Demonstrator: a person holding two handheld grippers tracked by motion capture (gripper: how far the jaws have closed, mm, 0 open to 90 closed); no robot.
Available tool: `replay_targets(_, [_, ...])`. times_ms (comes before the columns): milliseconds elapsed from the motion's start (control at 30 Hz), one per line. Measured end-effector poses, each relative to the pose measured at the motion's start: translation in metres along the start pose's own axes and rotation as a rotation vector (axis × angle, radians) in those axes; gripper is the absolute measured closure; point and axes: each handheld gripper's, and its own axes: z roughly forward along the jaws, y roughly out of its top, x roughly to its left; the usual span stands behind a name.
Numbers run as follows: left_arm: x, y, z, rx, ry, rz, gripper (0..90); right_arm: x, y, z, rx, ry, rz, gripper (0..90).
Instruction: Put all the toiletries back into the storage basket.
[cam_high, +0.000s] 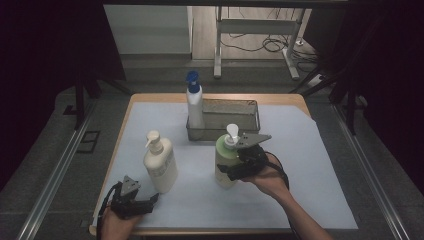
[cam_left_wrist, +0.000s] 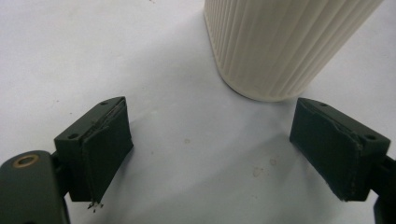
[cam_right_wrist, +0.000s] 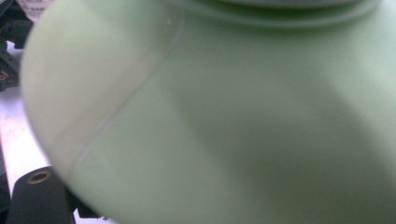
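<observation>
The right hand-held gripper (cam_high: 231, 169), its jaws hidden, is seemingly gripping the upright green pump bottle (cam_high: 225, 160), nozzle pointing far, while the left hand-held gripper (cam_high: 150, 201) is gaping empty.

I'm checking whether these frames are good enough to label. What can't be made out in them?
- Right gripper fingers: in the right gripper view the green bottle hides them, so contact on it is unclear.
- Green bottle's pump: cut off by the top edge of that view.
- Cream bottle: its top is cut off in the left gripper view.
- Basket contents: too dim and small in the high view.
</observation>
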Motion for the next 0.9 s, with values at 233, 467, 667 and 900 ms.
replay_targets(233, [0.0, 0.0, 0.0, 0.003, -0.001, 0.003, 12.3, -0.009, 0.01, -0.001, 0.0, -0.03, 0.018, 12.5])
replay_targets(467, [0.0, 0.0, 0.0, 0.002, -0.001, 0.002, 12.3, -0.019, 0.023, -0.002, -0.021, -0.054, 0.038, 12.6])
replay_targets(667, [0.0, 0.0, 0.0, 0.002, -0.002, 0.002, 12.3, -0.025, 0.035, -0.002, -0.028, -0.072, 0.039, 12.6])
replay_targets(900, [0.0, 0.0, 0.0, 0.002, -0.002, 0.003, 12.3, -0.031, 0.05, -0.003, -0.032, -0.088, 0.036, 12.6])
